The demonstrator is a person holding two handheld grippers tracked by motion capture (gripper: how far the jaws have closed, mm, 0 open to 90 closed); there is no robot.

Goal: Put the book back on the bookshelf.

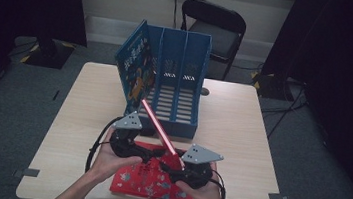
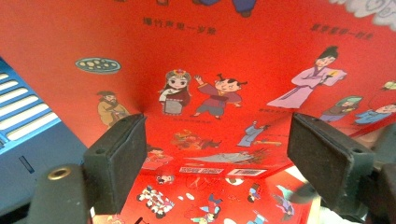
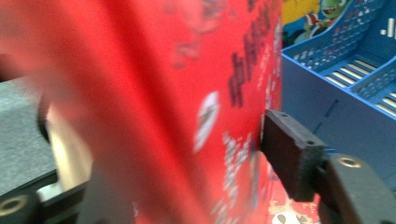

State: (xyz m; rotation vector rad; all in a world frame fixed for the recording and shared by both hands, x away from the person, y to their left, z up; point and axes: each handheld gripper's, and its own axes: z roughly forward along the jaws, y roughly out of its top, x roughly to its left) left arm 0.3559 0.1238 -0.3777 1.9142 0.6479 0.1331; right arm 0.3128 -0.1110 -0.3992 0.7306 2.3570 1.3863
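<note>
On the pale wood table stands a blue slatted file rack, a blue picture book leaning in its left slot. The right hand-held gripper clamps a tilted red book (cartoon-figured cover); the left hand-held gripper is spread wide, released.

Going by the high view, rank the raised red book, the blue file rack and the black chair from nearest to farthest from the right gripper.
1. Raised red book: standing on edge, clamped in the right gripper.
2. Blue file rack: mid-table, just beyond the book.
3. Black chair: on the floor past the table's far edge.
</note>
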